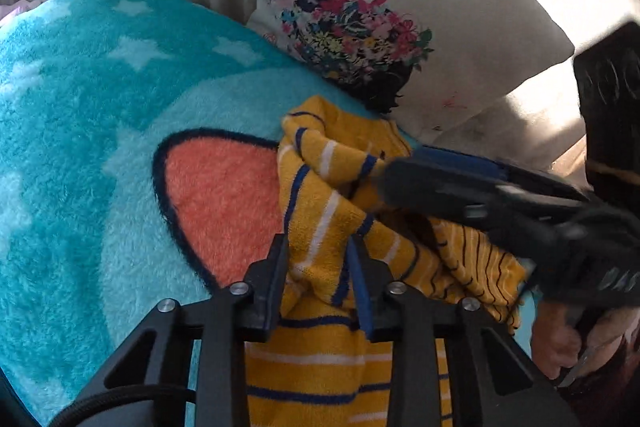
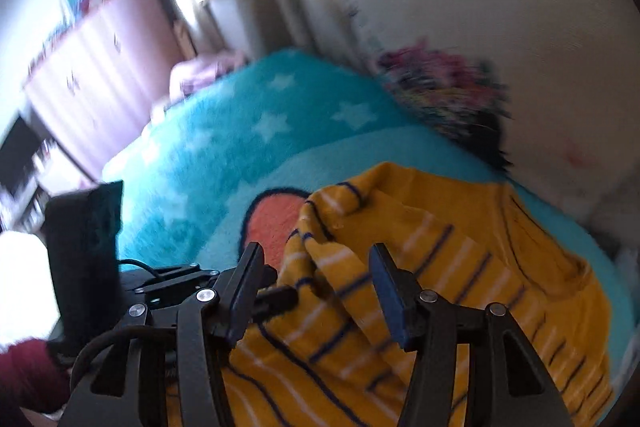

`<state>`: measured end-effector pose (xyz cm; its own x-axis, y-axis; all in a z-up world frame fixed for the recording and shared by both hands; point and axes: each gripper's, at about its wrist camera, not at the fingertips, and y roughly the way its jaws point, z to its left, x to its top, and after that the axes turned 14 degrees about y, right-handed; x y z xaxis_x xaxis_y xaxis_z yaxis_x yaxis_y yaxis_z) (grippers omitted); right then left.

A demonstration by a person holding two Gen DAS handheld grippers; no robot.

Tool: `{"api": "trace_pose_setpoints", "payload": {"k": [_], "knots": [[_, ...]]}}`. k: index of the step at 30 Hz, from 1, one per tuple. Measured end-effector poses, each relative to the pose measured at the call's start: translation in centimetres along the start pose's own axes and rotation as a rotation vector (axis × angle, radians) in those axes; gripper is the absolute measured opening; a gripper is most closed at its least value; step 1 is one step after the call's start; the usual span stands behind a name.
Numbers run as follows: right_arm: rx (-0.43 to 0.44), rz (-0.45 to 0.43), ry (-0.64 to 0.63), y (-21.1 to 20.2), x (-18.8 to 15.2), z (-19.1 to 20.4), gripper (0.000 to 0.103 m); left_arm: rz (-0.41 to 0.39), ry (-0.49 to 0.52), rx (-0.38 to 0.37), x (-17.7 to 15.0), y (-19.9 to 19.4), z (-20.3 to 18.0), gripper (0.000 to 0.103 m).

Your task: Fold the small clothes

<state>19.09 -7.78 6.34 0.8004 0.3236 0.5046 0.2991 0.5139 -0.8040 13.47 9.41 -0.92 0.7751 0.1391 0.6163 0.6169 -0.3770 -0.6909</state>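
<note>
**Yellow striped garment bunched between two grippers**

The yellow striped garment (image 1: 320, 195) is lying crumpled on the turquoise star blanket (image 1: 80, 87), just near of the white floral pillow (image 1: 360, 7) and partly covering the blanket's orange patch (image 1: 224, 195).

The left gripper (image 1: 320, 279) is closing its jaws on a raised fold at the garment's near edge; cloth is filling the narrow gap and the pads look to be pressing on it. The right gripper (image 2: 316, 287) is hovering over a hump of the same garment with its jaws apart, cloth lying between but ungripped.

From here, the left pinch may be catching several layers at once, so lifting could drag the whole bundle instead of spreading it. The right jaws, closing on the hump and not an edge, could lock in the twist. The two tools are working close together and could collide.
</note>
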Motion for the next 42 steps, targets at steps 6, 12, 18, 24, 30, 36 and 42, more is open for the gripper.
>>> {"api": "trace_pose_setpoints", "payload": {"k": [6,12,18,24,30,36,42], "knots": [[-0.102,0.077,-0.101,4.3,0.9,1.3,0.007,-0.006,-0.020,0.012,-0.3,0.6,0.3,0.029],[-0.167,-0.046,0.096,3.4,2.9,-2.6,0.003,-0.002,-0.012,0.034,-0.5,0.8,0.2,0.029],[-0.386,-0.034,0.275,3.4,1.4,-8.6,0.003,0.001,-0.014,0.034,-0.3,1.1,0.3,0.029],[-0.276,-0.147,0.319,0.3,2.5,-9.4,0.023,-0.008,-0.025,0.022,-0.4,0.9,0.4,0.029],[-0.148,-0.120,0.095,1.2,5.5,-3.6,0.060,-0.017,-0.040,0.002,-0.7,0.6,0.7,0.030],[-0.353,0.022,-0.188,8.7,5.8,1.6,0.054,-0.015,-0.011,0.033,-0.7,0.6,0.0,0.030],[-0.426,-0.028,-0.062,8.5,7.2,-0.3,0.005,-0.015,-0.010,0.034,-0.6,0.6,-0.1,0.030]]}}
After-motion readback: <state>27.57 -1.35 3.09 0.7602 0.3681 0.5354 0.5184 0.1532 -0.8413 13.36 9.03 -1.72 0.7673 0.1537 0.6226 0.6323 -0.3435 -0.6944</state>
